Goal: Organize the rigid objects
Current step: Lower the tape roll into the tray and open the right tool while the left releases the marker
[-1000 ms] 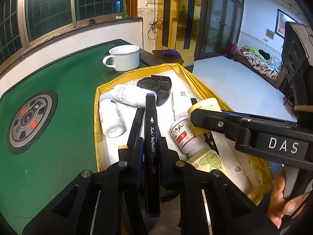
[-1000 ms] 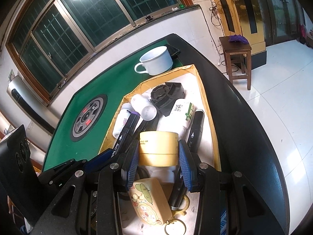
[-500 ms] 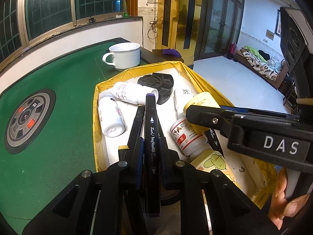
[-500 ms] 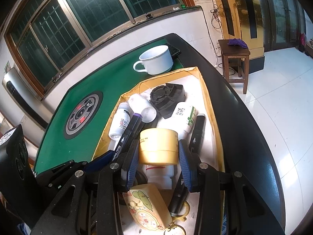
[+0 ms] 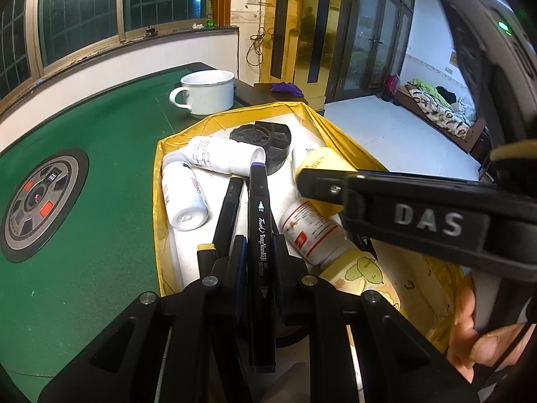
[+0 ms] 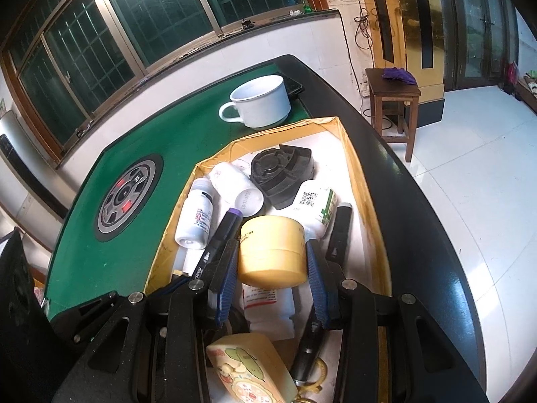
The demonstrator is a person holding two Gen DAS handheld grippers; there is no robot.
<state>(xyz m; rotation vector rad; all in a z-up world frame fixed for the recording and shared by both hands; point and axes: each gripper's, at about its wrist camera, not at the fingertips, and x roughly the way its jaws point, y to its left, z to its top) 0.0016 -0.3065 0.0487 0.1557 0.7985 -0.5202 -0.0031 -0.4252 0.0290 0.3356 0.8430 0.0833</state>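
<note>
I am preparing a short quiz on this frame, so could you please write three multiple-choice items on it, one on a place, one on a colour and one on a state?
1. Where does the white mug stand?
A. Inside the yellow tray
B. On the green tabletop beyond the tray
C. On the wooden stool

2. What colour is the cap tip of the marker in the left gripper?
A. Purple
B. Red
C. Green

3. What is the state of the right gripper?
A. Open and empty
B. Shut on a white bottle
C. Shut on the yellow jar

Answers:
1. B, the mug sits on the green tabletop just past the far wall of the yellow tray.
2. A, the tip pointing toward the black part is purple.
3. C, both blue pads press the jar's sides.
</note>
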